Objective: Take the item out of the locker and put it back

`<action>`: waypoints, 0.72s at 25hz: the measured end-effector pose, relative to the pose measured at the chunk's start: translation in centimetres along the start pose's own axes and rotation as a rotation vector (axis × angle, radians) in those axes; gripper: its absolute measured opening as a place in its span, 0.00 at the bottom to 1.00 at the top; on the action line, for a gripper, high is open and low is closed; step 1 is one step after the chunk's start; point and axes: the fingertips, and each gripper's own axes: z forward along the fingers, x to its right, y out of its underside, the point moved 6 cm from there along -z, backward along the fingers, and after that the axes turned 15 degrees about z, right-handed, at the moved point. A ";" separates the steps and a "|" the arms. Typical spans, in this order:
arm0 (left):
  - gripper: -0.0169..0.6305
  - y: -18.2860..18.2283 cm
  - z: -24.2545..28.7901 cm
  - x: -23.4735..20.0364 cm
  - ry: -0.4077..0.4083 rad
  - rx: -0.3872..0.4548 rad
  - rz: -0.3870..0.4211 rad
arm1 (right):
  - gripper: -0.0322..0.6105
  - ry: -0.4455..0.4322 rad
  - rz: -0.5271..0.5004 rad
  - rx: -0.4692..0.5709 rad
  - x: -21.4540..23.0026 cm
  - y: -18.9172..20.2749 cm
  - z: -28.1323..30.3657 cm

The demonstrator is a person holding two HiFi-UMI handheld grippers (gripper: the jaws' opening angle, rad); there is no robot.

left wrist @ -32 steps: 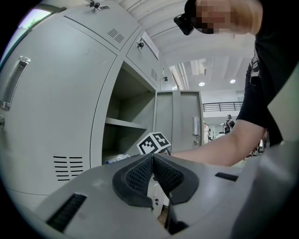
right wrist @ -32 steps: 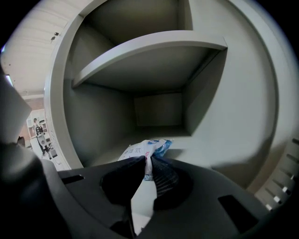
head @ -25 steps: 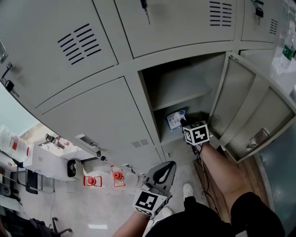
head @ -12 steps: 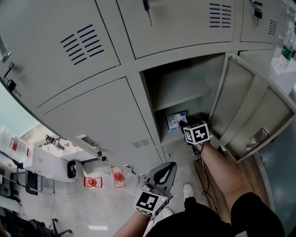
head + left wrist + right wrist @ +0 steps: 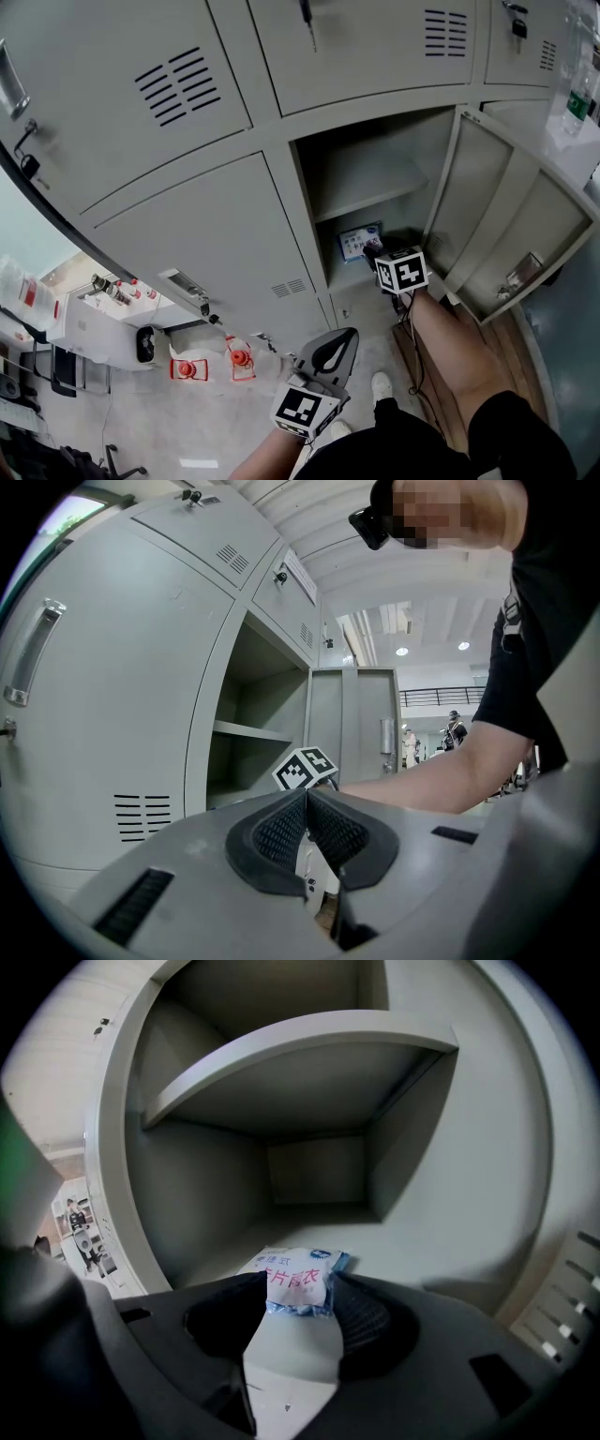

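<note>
A white and blue packet (image 5: 359,242) (image 5: 298,1281) lies on the floor of the open locker's (image 5: 323,155) lower compartment, under a shelf (image 5: 367,199). My right gripper (image 5: 371,252) (image 5: 300,1290) reaches into that compartment. Its jaws are opening, with the near end of the packet between them and the pads not pressing on it. My left gripper (image 5: 343,337) (image 5: 306,797) hangs low in front of the lockers, shut and empty, its pads meeting at the tips.
The locker door (image 5: 511,220) stands swung open to the right. Closed locker doors (image 5: 202,234) fill the left and top, some with keys (image 5: 307,17). On the floor below are orange items (image 5: 237,358), a desk (image 5: 89,323) and the person's shoe (image 5: 380,384).
The right gripper and the packet stay almost where they were in the lower compartment. The left gripper has not moved.
</note>
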 end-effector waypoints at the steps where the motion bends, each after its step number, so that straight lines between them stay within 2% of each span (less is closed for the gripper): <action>1: 0.05 -0.1 -0.1 0.0 -0.002 0.001 -0.009 | 0.45 0.001 0.001 0.006 -0.1 0.0 -0.2; 8: 0.05 -0.6 -1.0 0.4 0.009 0.009 -0.005 | 0.45 0.006 -0.005 0.064 -0.8 0.0 -1.9; 11: 0.05 -0.6 -1.4 0.5 0.018 0.012 0.016 | 0.37 0.012 -0.021 0.116 -1.2 -0.4 -3.1; 12: 0.05 -0.6 -1.6 0.5 0.020 0.013 0.025 | 0.26 0.016 -0.025 0.134 -1.4 -0.6 -3.6; 14: 0.05 -0.4 -1.9 0.5 0.018 0.018 0.034 | 0.13 0.015 -0.031 0.161 -1.9 -0.8 -4.6; 18: 0.05 -0.9 -2.6 0.5 0.016 0.030 0.035 | 0.13 -0.023 -0.027 0.188 -3.4 -0.8 -6.6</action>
